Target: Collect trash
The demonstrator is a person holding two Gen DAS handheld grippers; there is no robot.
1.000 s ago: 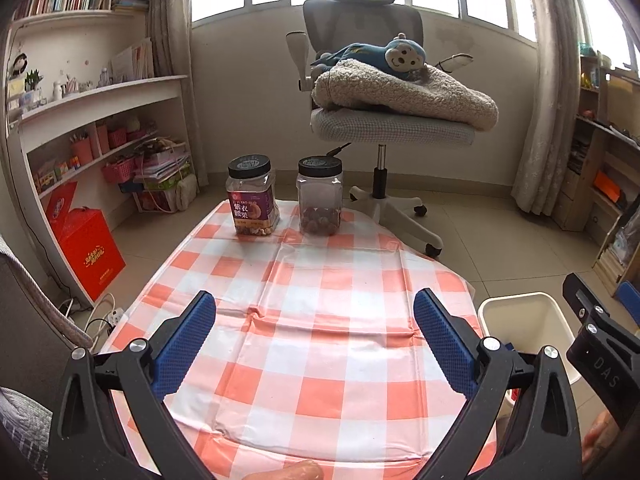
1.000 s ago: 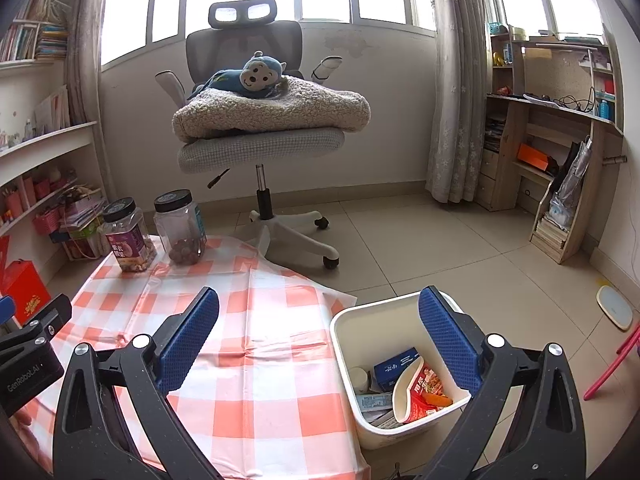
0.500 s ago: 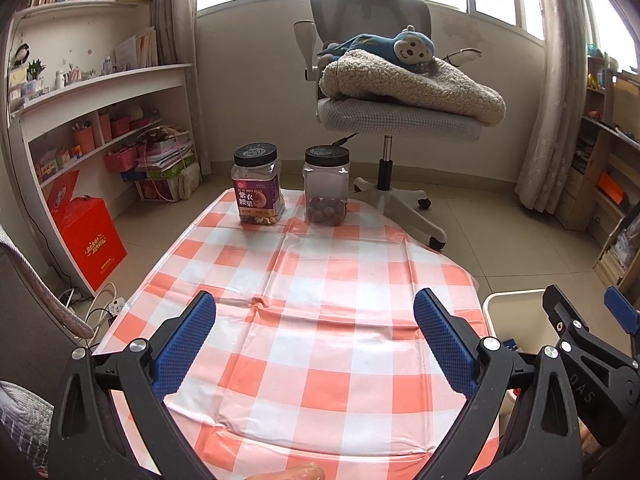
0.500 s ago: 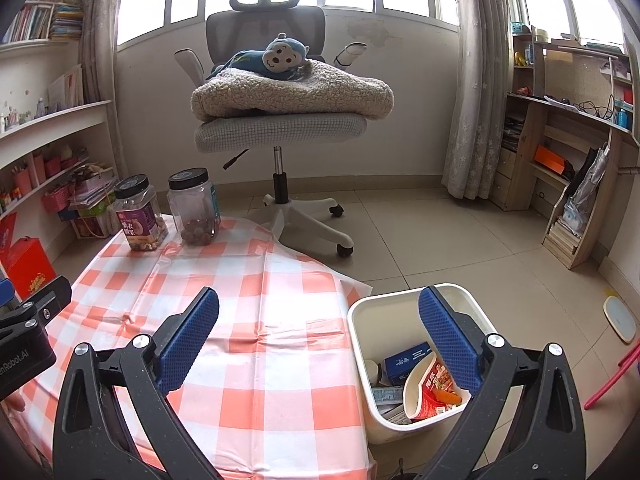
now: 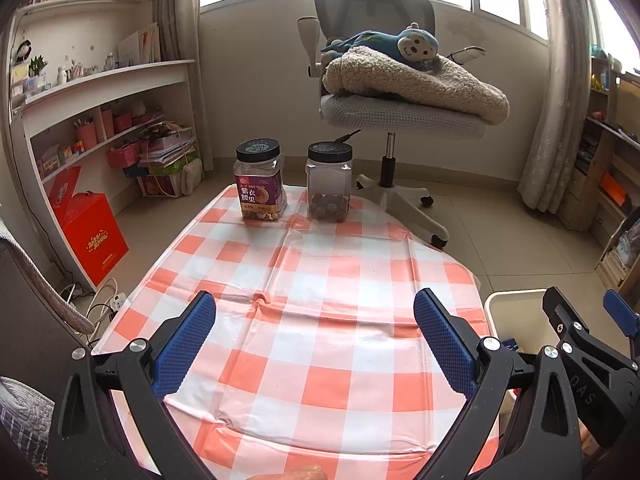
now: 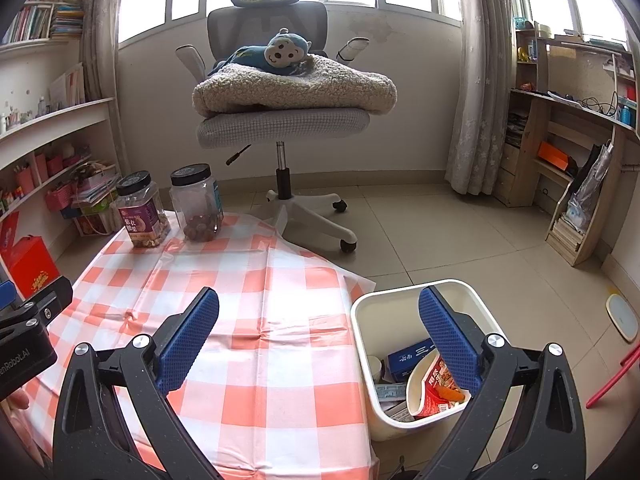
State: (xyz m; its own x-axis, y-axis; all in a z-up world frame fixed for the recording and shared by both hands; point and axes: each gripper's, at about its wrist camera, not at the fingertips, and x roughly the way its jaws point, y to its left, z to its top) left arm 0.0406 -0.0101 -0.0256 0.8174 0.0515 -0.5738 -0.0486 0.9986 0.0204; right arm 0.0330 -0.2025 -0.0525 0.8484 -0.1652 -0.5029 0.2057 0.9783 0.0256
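A white trash bin (image 6: 416, 420) stands on the floor at the table's right side, holding a red instant-noodle cup (image 6: 434, 386), a blue box (image 6: 410, 354) and other scraps. Only its rim (image 5: 516, 298) shows in the left wrist view. My left gripper (image 5: 314, 336) hangs open over the near half of the checked tablecloth (image 5: 320, 280), nothing between its blue pads. My right gripper (image 6: 318, 336) is open too, straddling the table's right edge and the bin. The right gripper's black body (image 5: 592, 364) shows at the left wrist view's right edge.
Two black-lidded jars stand at the table's far end: a purple-labelled one (image 5: 260, 180) and a clear one (image 5: 329, 182) with brown contents. Beyond sits an office chair (image 6: 284, 124) with a blanket and plush monkey. Shelves line both walls; a red box (image 5: 90, 232) stands left.
Both grippers have tilted or pulled back slightly, so the jars and chair sit lower and closer to centre in view. Both stay open with nothing held.
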